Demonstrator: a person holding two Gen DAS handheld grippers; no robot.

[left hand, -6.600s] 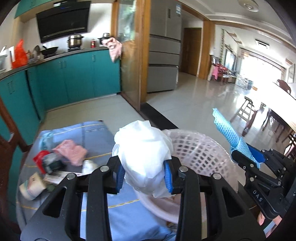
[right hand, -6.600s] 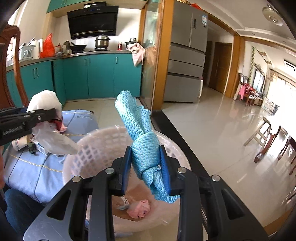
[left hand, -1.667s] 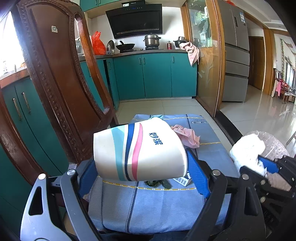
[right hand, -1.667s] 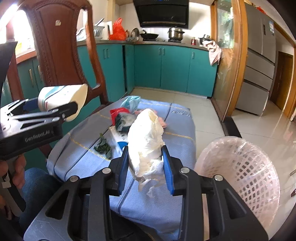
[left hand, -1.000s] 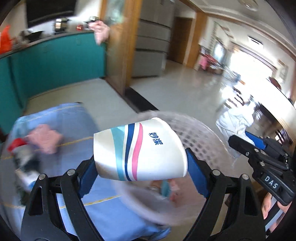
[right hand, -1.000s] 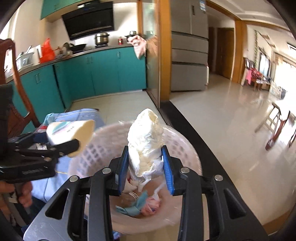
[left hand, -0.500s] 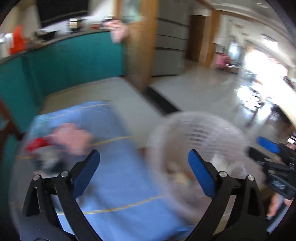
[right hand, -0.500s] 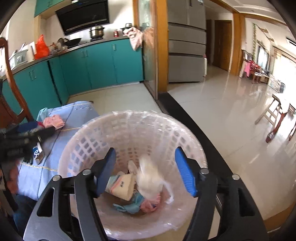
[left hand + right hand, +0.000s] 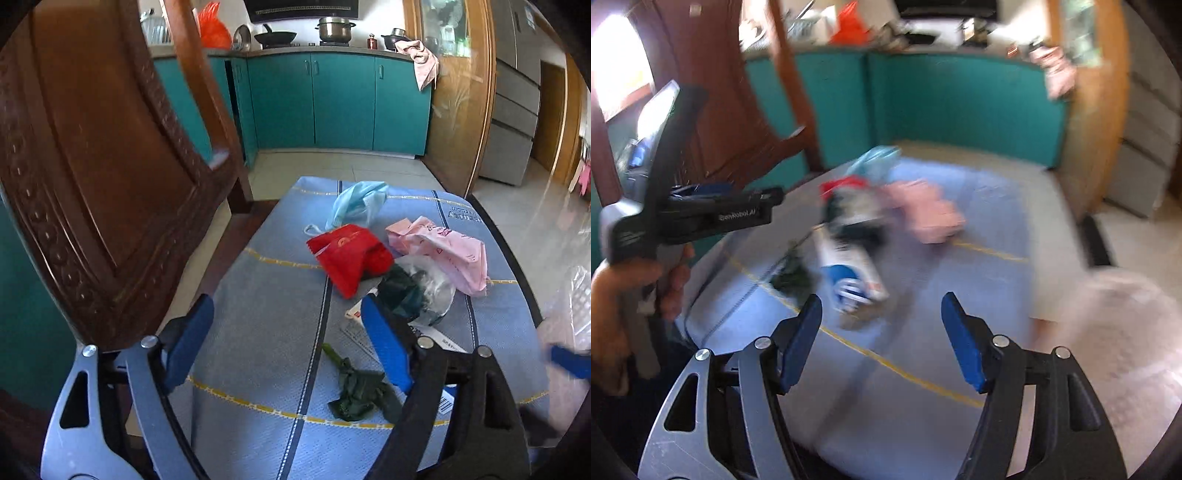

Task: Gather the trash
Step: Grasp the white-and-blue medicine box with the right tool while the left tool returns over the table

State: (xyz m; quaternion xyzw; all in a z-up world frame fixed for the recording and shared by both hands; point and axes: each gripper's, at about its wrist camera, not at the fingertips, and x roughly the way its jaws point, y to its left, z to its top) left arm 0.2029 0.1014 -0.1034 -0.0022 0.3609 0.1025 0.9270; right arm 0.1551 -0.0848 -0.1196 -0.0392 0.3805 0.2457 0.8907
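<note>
While over desk: both hand-held grippers angled down at blue cloth (image 9: 266, 306), nothing between pads.
Left hand-held gripper (image 9: 286, 341): jaws wide apart and closing, empty; gripped by a hand (image 9: 631, 291) in right view.
Right hand-held gripper (image 9: 882, 338): jaws partly open, empty; only a blurred blue tip at right edge of left view.
Trash pile: on far half of cloth, pieces touching or overlapping.
Mask (image 9: 356, 206): light blue, farthest back, just behind red bag.
Red bag (image 9: 347, 254): crumpled, middle of pile.
Pink bag (image 9: 443, 249): right of red bag, touching it.
Clear bag (image 9: 421, 291): dark green inside, in front of red and pink bags, right finger of left hand-held gripper overlapping it in view.
Paper (image 9: 439, 341): white, printed, flat under clear bag, partly hidden.
Leaf (image 9: 360, 391): dark green, wilted, apart from pile, nearest camera.
Basket (image 9: 1123, 332): pale mesh, right of desk, blurred.
Chair (image 9: 96, 177): carved wood, left of desk.
Right view: motion-blurred, small detail unreadable.
</note>
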